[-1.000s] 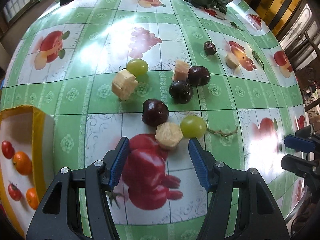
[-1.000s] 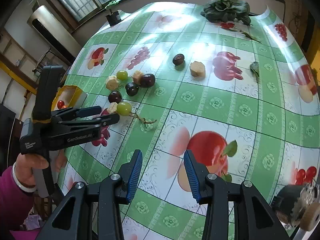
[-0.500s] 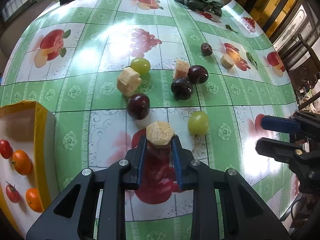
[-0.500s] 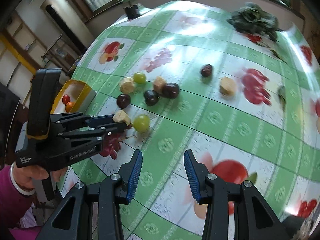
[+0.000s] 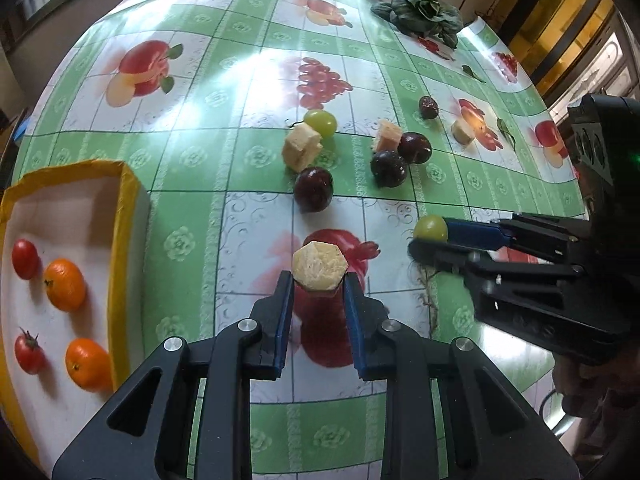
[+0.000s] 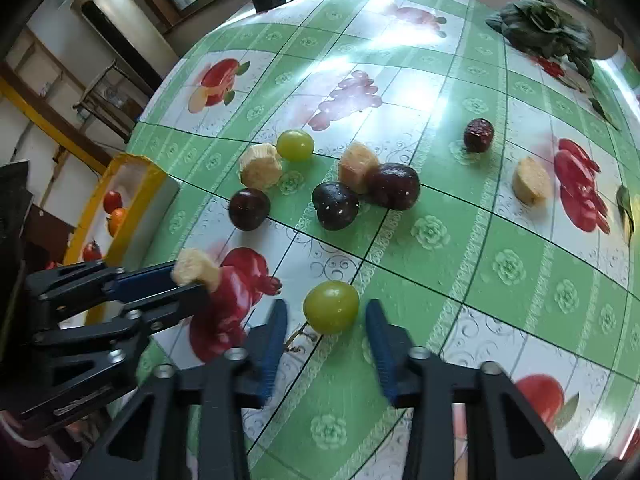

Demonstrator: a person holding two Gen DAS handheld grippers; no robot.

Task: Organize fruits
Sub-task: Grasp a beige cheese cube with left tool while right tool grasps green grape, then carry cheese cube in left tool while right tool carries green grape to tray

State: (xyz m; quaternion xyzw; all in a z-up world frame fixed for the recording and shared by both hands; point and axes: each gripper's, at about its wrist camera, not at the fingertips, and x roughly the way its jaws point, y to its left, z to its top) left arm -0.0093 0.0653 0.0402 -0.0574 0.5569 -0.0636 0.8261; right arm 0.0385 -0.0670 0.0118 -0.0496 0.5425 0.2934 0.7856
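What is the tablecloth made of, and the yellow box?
The tablecloth looks like glossy plastic or oilcloth: window light glares off its printed fruit squares. The yellow box seems to be cardboard, with thick matte walls, yellow rims and a white inside, though I can't be sure.

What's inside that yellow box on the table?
The yellow box holds two oranges and two small tomatoes on its white floor. Its near end runs out of the picture, so anything there is unseen.
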